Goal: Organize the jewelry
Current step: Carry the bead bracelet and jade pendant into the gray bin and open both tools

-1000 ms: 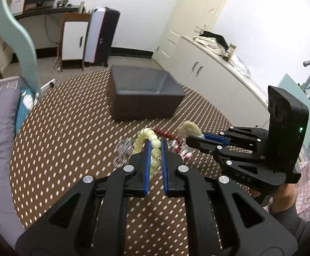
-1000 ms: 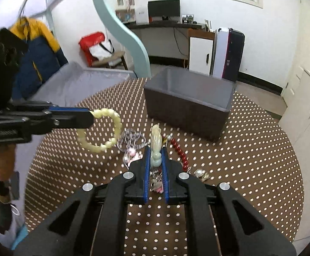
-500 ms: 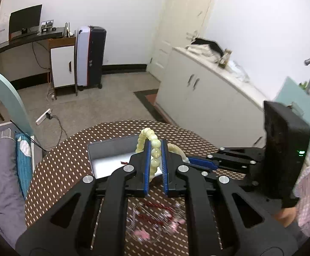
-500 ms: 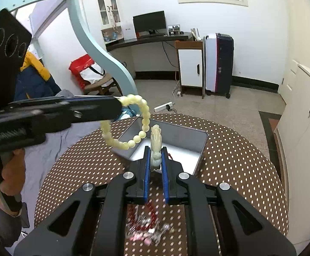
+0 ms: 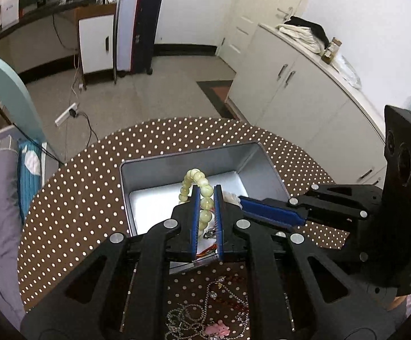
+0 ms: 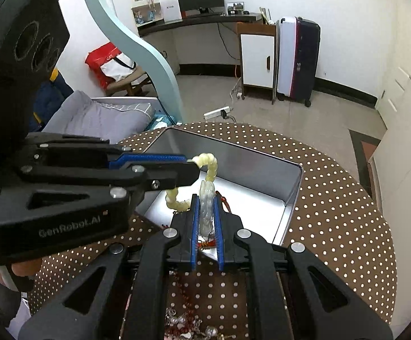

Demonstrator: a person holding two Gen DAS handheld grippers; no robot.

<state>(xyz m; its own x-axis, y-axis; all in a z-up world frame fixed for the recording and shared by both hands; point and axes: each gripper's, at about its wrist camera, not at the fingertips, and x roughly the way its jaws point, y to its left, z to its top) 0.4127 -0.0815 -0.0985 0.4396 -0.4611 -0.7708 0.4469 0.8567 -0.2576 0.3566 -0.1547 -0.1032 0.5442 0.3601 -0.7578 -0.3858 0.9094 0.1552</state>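
Left gripper (image 5: 205, 198) jaws clamped on pale bead bracelet (image 5: 197, 180), right gripper (image 6: 207, 201) jaws clamped on pale carved pendant (image 6: 207, 198). Both held over open grey box (image 5: 265, 161), frame centre. Loose jewelry pile (image 5: 205, 311) on dotted surface (image 5: 78, 198), bottom centre.

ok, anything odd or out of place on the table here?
Nothing damaged. A tangled heap of chains lies loose on the table outside the grey box; both grippers hold pieces over the box.
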